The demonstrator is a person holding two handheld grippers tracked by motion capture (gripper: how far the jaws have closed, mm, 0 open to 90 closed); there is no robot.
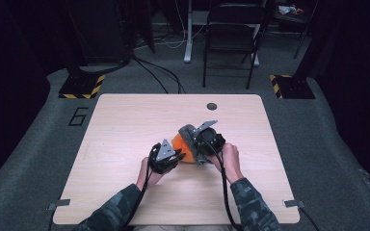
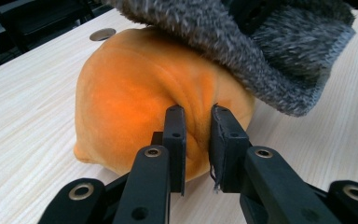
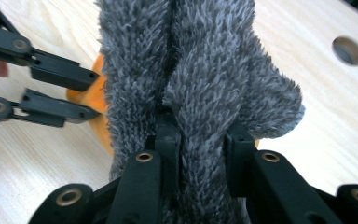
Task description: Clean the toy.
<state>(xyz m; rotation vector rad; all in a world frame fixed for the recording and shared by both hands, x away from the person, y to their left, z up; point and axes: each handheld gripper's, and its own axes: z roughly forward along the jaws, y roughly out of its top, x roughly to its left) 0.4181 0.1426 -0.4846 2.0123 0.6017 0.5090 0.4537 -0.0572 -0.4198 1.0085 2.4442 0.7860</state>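
An orange plush toy (image 2: 144, 98) lies on the light wooden table (image 1: 125, 120), near the middle and a little toward the person's side. A grey fuzzy sock (image 3: 200, 79) drapes over its top and far side, touching it; in the left gripper view the sock's ribbed cuff hangs down past the toy's right flank.

The left gripper (image 2: 196, 140) comes at the toy from the near left, its jaws nearly together and pinching a fold of the orange fabric between the pads. The right gripper (image 3: 200, 158) is clamped on the grey sock, a thick band of pile squeezed between its two black jaws, and sits just above and to the right of the toy in the high view.

Both forearms, in camouflage-patterned sleeves (image 1: 250, 202), enter from the near edge. A round hole (image 1: 212, 106) sits in the tabletop toward its far edge, well apart from the toy.
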